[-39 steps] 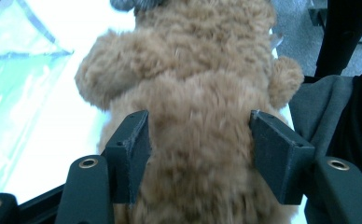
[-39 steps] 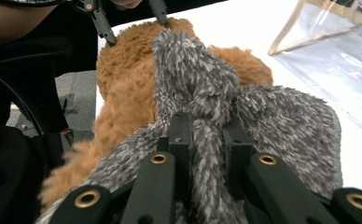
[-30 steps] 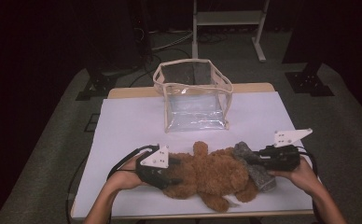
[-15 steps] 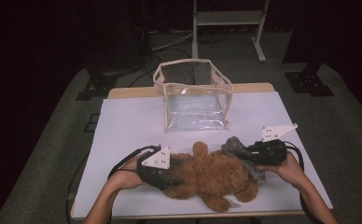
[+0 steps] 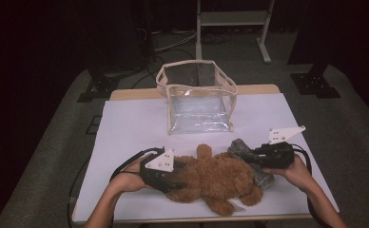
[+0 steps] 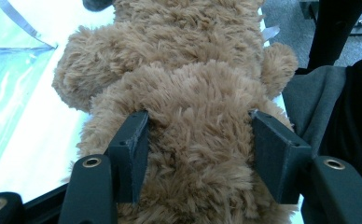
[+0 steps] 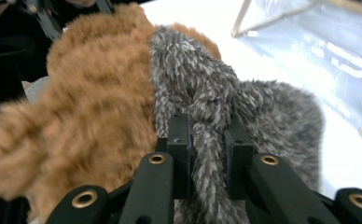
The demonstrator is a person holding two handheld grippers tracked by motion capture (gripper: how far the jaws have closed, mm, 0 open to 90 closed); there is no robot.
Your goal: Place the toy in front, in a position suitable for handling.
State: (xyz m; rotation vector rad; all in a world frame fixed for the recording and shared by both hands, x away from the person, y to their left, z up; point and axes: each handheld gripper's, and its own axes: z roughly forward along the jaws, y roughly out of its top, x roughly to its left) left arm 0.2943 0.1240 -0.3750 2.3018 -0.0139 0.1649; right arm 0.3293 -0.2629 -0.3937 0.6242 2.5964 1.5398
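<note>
A brown plush bear [image 5: 216, 178] lies near the front edge of the white-covered desk [image 5: 125, 123], roughly midway between its left and right edges. The left gripper [image 6: 198, 140] has its jaws pressed into the bear's fur from both sides, clamped on the soft body. At the bear's other end, a grey furry part [image 7: 216, 102] of the toy sits pinched between the nearly closed jaws of the right gripper [image 7: 206, 140], with grey pile bulging above them. Behind the bear, towards the desk's back edge, a clear bag [image 5: 199, 102] with beige trim stands upright and open, well apart from both grippers.
</note>
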